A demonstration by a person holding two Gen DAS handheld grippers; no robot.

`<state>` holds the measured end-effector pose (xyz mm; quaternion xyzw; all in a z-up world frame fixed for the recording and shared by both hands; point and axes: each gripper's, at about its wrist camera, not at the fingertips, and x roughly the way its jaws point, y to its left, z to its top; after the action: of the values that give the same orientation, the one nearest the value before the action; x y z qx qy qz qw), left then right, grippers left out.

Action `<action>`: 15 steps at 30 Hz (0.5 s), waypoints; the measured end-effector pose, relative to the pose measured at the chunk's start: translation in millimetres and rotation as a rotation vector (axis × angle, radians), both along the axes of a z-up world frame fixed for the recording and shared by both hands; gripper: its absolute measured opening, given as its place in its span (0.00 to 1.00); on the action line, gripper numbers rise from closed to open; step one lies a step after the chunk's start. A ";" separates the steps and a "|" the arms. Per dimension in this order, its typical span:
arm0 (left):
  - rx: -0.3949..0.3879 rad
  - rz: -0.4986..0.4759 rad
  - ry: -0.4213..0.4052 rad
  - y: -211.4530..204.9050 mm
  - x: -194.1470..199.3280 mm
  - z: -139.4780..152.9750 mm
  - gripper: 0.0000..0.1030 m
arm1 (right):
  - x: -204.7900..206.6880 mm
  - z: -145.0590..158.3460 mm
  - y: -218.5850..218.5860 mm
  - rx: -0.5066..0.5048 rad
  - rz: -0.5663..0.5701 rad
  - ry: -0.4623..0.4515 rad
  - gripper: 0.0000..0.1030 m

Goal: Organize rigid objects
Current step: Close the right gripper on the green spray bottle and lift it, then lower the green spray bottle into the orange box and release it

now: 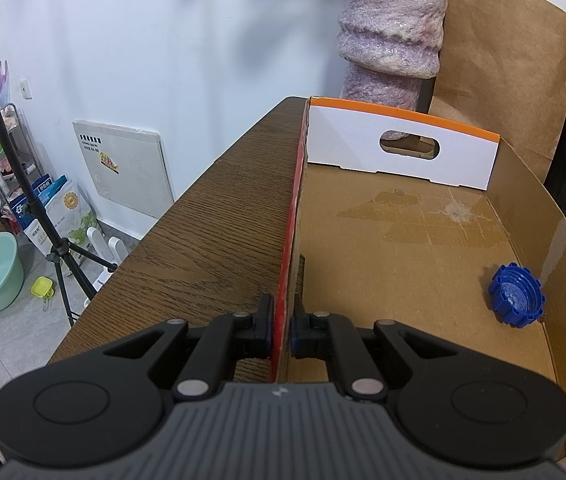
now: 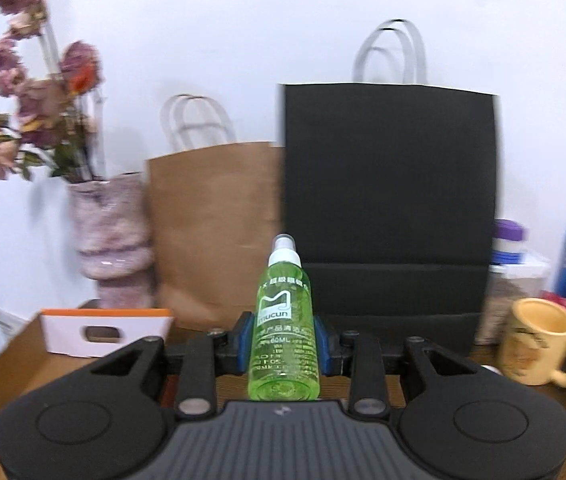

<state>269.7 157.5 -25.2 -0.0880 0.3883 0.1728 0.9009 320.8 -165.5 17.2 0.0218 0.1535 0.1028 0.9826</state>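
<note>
My left gripper point(image 1: 281, 330) is shut on the left wall point(image 1: 291, 240) of an open cardboard box, one finger outside and one inside. The box floor point(image 1: 403, 240) holds a blue ribbed cap point(image 1: 517, 295) by its right wall. My right gripper point(image 2: 283, 344) is shut on a green spray bottle point(image 2: 285, 320) with a white nozzle and holds it upright above the table. The box's white and orange end flap point(image 2: 107, 330) shows low on the left in the right wrist view.
The box sits on a dark wooden table point(image 1: 219, 216). A pink vase with dried flowers point(image 2: 111, 236), a brown paper bag point(image 2: 215, 224) and a black bag point(image 2: 391, 208) stand behind. A yellow mug point(image 2: 543, 342), jars and a blue can stand right.
</note>
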 end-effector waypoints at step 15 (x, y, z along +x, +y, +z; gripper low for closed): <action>0.004 0.001 -0.001 2.3 -1.9 -0.5 0.08 | 3.2 -5.6 113.2 -0.020 0.212 0.054 0.29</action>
<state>267.8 159.8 -25.7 -0.0866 0.3877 0.1737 0.9011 324.1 -52.3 11.6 -0.0015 0.1826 0.2040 0.9618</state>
